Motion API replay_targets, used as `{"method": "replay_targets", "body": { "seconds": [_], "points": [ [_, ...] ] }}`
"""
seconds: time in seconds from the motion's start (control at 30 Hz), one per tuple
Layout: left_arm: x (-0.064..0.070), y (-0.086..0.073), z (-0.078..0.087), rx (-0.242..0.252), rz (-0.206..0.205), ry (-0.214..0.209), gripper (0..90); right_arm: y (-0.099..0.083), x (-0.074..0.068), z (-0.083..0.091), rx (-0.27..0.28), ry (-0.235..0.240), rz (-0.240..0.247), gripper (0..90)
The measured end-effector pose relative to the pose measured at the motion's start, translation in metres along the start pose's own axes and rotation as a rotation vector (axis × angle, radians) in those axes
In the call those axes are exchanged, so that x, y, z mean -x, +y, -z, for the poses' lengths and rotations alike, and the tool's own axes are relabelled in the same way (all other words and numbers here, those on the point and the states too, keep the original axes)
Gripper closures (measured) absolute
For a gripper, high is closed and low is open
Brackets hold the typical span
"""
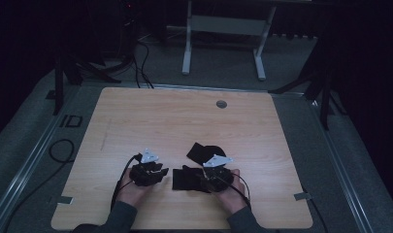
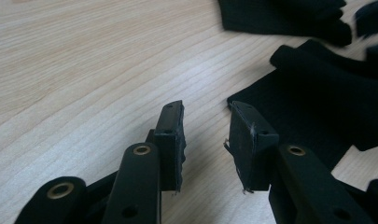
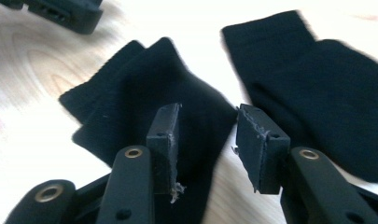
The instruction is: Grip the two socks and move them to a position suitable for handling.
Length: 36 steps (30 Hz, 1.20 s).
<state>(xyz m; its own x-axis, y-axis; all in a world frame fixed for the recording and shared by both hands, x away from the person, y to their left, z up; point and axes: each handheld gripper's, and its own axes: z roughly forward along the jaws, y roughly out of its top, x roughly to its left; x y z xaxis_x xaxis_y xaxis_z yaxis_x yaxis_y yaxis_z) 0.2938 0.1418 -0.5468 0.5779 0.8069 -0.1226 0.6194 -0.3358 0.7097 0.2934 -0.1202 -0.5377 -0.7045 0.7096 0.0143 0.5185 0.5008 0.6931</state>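
Note:
Two black socks lie on the wooden table (image 1: 184, 121). One sock (image 1: 184, 179) lies flat near the front, between the two hands. The other sock (image 1: 204, 151) rests just behind it. My left gripper (image 1: 160, 171) stands open over bare wood, its jaws just left of the near sock (image 2: 317, 112), with nothing between them (image 2: 206, 109). My right gripper (image 1: 203, 178) is open low over the near sock (image 3: 144, 102), one jaw above the fabric and one past its edge (image 3: 207, 112). The second sock (image 3: 326, 84) lies to the right in that view.
A round cable hole (image 1: 221, 104) sits near the table's far edge. Behind the table stand a white desk frame (image 1: 223, 29) and dark stands (image 1: 325, 92). Cables (image 1: 63, 150) lie on the grey floor at the left. The table's far half is bare wood.

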Motion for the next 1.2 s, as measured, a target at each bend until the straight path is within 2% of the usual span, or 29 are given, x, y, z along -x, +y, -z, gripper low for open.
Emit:
{"method": "replay_targets", "body": {
  "seconds": [0.1, 0.17, 0.23, 0.33, 0.37, 0.4, 0.43, 0.47, 0.6, 0.7, 0.73, 0.8, 0.93, 1.07, 1.2],
  "points": [
    [0.001, 0.0, 0.001, 0.007, 0.002, -0.004, 64.8, -0.001, -0.004, -0.009, -0.022, 0.002, 0.007, 60.3],
    [0.002, 0.0, 0.001, 0.006, -0.007, -0.005, 64.3, -0.003, -0.004, -0.015, -0.044, 0.001, -0.005, 62.1],
    [0.005, 0.0, 0.001, 0.008, -0.015, -0.021, 64.1, -0.004, -0.003, -0.016, -0.038, 0.016, -0.023, 65.3],
    [0.012, 0.0, -0.001, 0.0, -0.025, -0.083, 64.7, -0.004, -0.004, -0.016, -0.04, 0.023, -0.022, 69.7],
    [0.012, 0.0, -0.001, 0.0, -0.025, -0.083, 65.1, -0.004, -0.004, -0.016, -0.04, 0.023, -0.022, 69.7],
    [0.018, 0.0, -0.003, -0.005, -0.032, -0.115, 66.1, -0.004, -0.004, -0.016, -0.041, 0.027, -0.026, 73.0],
    [0.018, 0.0, -0.003, -0.005, -0.032, -0.115, 66.6, -0.004, -0.004, -0.016, -0.041, 0.027, -0.026, 73.0],
    [0.025, 0.0, -0.004, -0.004, -0.041, -0.133, 67.0, -0.004, -0.005, -0.016, -0.042, 0.028, -0.031, 74.9],
    [0.036, -0.001, -0.009, -0.017, -0.07, -0.156, 68.7, -0.004, -0.005, -0.016, -0.041, 0.027, -0.045, 78.4],
    [0.041, -0.002, -0.012, -0.034, -0.09, -0.154, 72.8, -0.004, -0.005, -0.016, -0.041, 0.024, -0.05, 79.6],
    [0.046, -0.003, -0.015, -0.054, -0.123, -0.144, 75.5, -0.004, -0.006, -0.016, -0.04, 0.022, -0.053, 81.0],
    [0.049, -0.004, -0.017, -0.07, -0.149, -0.114, 79.1, -0.004, -0.005, -0.015, -0.042, 0.028, -0.057, 82.4],
    [0.049, -0.004, -0.017, -0.072, -0.156, -0.097, 84.1, -0.005, -0.004, -0.012, -0.044, 0.038, -0.057, 85.6],
    [0.048, -0.004, -0.017, -0.078, -0.161, -0.09, 85.1, -0.005, -0.002, -0.007, -0.039, 0.039, -0.051, 85.8],
    [0.047, -0.004, -0.016, -0.079, -0.16, -0.08, 85.4, -0.006, 0.003, -0.001, -0.028, 0.045, -0.071, 85.9]
  ]
}}
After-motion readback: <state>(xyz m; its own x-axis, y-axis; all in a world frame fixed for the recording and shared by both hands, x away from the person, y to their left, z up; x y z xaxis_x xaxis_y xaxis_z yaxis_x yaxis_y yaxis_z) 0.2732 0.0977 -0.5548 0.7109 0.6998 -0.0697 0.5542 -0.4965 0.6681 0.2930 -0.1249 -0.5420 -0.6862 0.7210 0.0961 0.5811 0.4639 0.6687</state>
